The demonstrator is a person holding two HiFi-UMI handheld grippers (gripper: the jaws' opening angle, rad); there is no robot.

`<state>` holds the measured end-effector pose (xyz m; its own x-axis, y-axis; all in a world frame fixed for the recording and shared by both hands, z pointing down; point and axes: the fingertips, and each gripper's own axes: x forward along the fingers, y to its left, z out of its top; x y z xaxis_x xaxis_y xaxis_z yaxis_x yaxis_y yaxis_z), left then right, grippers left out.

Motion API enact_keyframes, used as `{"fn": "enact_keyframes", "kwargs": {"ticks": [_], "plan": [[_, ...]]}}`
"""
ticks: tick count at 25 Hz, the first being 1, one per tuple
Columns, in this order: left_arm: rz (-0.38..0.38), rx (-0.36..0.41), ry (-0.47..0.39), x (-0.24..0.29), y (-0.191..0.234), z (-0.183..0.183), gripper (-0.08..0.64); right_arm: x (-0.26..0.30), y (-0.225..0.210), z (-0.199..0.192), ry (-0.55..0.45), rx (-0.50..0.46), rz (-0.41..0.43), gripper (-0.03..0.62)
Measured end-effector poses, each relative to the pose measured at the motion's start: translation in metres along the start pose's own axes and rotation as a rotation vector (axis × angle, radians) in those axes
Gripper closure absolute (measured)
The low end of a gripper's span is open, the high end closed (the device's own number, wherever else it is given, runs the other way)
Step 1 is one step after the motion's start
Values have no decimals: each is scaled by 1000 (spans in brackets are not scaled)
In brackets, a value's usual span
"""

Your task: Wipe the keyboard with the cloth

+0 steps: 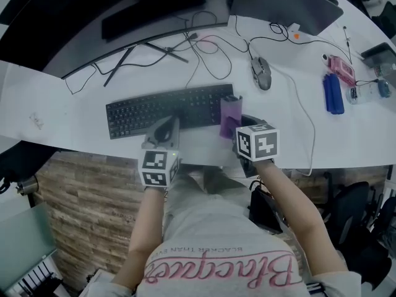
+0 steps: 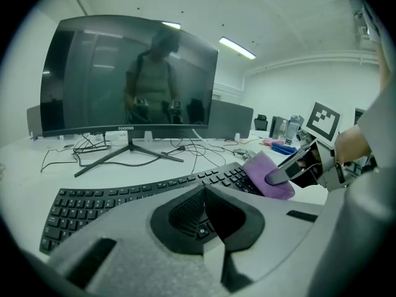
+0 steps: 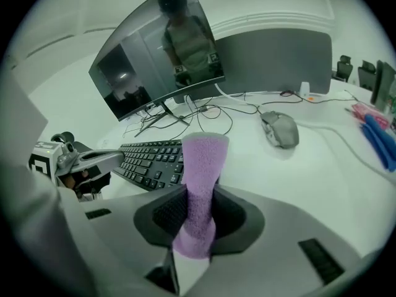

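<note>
While pinching the cloth (image 3: 201, 159) in the right gripper (image 3: 197, 228), hovered at the right end of the keyboard (image 1: 167, 111), with length running leftward past the closed, empty left gripper (image 1: 167, 127)

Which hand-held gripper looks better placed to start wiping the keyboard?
The right hand-held gripper: it is shut on the purple cloth, at the right end of the keyboard. The left hand-held gripper is shut on nothing.

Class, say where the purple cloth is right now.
In the head view the cloth sits clamped in the right gripper, at the keyboard's right end, with the mouse beyond it.
</note>
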<state>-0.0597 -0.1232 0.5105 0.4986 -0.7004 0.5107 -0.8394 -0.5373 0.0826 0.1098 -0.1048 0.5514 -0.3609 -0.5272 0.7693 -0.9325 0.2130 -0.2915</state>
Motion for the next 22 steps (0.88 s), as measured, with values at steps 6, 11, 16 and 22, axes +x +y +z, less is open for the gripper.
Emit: {"fn": "enact_keyframes", "kwargs": {"ticks": [6, 11, 16, 22], "plan": [[-20, 59, -26, -7, -9, 18, 555, -18, -22, -1, -1, -69, -135, 506], [-25, 106, -43, -20, -11, 32, 555, -44, -22, 16, -83, -118, -194, 506], [-49, 153, -64, -28, -13, 46, 555, -72, -9, 46, -214, -140, -222, 506], [-69, 198, -107, -42, -12, 67, 555, -99, 24, 84, -349, -184, -215, 506]]}}
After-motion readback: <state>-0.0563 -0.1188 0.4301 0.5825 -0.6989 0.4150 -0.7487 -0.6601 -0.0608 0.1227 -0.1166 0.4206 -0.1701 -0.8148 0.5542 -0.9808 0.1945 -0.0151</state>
